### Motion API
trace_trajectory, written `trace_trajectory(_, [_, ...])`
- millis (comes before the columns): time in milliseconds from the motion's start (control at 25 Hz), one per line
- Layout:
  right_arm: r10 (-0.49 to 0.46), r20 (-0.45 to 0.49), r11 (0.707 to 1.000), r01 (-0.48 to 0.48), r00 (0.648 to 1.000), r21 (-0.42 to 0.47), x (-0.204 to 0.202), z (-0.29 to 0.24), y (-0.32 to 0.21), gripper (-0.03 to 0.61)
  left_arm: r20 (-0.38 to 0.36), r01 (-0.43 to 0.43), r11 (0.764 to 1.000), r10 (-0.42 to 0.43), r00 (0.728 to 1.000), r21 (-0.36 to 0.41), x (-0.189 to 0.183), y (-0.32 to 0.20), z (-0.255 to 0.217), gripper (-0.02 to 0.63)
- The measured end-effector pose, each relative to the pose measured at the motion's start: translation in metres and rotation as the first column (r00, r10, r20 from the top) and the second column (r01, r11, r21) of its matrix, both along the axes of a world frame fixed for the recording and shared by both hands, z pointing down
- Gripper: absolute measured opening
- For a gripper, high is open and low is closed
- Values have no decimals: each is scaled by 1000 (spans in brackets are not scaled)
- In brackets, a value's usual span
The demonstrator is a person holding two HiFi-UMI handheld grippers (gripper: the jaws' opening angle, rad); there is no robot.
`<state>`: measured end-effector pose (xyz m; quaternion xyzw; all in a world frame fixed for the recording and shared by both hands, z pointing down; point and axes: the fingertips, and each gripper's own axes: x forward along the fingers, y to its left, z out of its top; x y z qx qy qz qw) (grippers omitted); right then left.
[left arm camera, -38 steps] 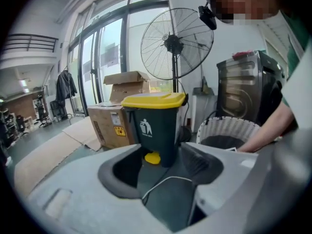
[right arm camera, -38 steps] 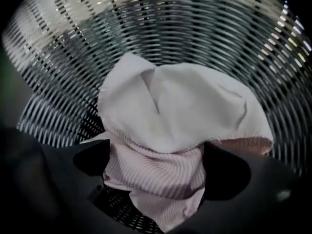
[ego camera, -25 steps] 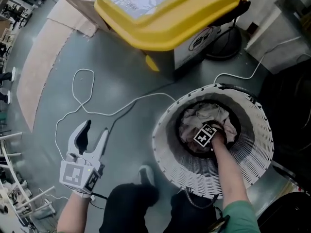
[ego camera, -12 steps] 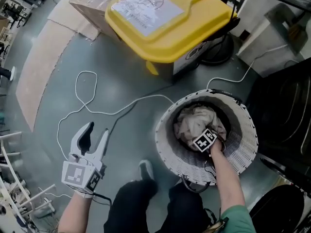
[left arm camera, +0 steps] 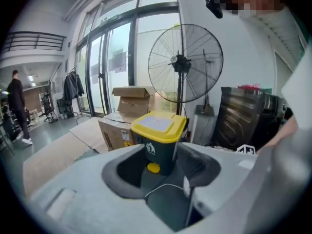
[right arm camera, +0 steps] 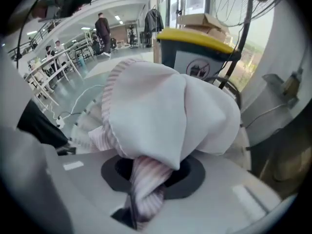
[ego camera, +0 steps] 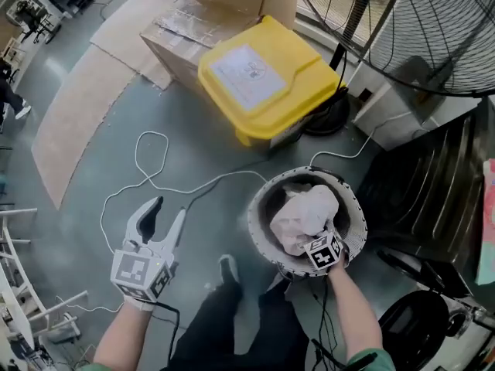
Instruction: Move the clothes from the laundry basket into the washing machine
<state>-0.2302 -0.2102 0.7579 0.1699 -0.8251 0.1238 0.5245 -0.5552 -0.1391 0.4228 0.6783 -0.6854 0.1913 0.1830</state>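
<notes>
The right hand-held gripper (ego camera: 320, 246) pinches a pale striped garment (ego camera: 303, 213) over the white laundry basket (ego camera: 258, 226); the left hand-held gripper (ego camera: 168, 210) hangs above the floor (ego camera: 203, 141), jaws spread, empty.

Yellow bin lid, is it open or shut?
Shut. The yellow lid lies flat on the bin, covering its whole top, with no gap showing.
</notes>
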Motion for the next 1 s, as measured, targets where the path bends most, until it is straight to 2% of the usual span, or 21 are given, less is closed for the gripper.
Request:
trace_trajectory(160, [28,44,1000,-29,999,11,7,-98,10,98,8,-1,1000,1,1000,30,10,2,-75,204])
trace_trajectory(320, [37,75,997,-42,996,57,21,-200,17,98,-15,2,998,-1,1000,70,30,2,-140,204])
trace_trajectory(600, [84,188,989,-105,979,104,28,-342,38,98,26,-23,990,20,999,138,59,3,-248,204])
trace_trajectory(880, [115,325,969,-178,939,172,44,-457,53,98,72,-32,978,18,997,204,87,13,-320,206])
trace_trajectory(1000, [121,363,958,-204,924,201,53,-489,58,98,84,-33,973,14,996,227,96,19,-338,206])
